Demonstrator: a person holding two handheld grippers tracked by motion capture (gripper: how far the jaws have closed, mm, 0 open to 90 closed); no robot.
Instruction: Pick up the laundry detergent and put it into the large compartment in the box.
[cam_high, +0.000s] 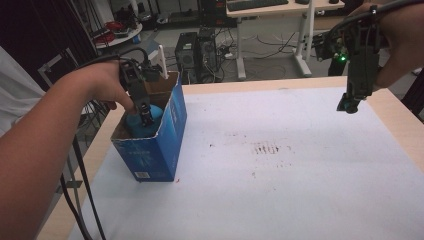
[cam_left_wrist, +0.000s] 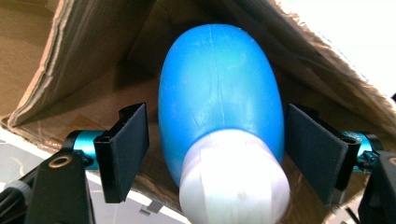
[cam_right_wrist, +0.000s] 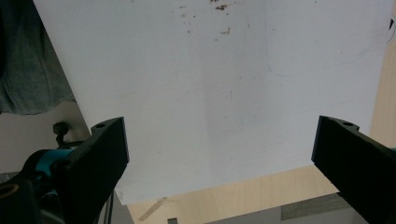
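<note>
Left tongs (cam_left_wrist: 215, 154) sit inside the open blue carton (cam_high: 162, 135), jaws spread wide, one on each flank of the blue bottle (cam_left_wrist: 219, 93) just above its white cap (cam_left_wrist: 233, 182). In the left gripper view neither pad appears to touch the plastic; a sliver of gap shows on both sides, though contact low down is hard to rule out. Judged step: closing on the bottle to lift it out. To do it well, keep the jaws level on the widest, smooth part of the body rather than the tapering shoulder near the cap, close evenly so the rounded wall does not squirt sideways, and draw out along the carton's own axis so the cardboard flaps (cam_left_wrist: 70, 56) do not snag. The carton may tip or drag, since nothing holds it. Bottle lies within the carton, cap end toward the camera, body running away toward the brown inner wall. Carton stands near the left edge of the desk (cam_high: 300, 165). Farther off, the right tongs (cam_high: 348, 106) hang above the far right corner of the desk, jaws wide apart, holding nothing, well apart from carton and bottle.
</note>
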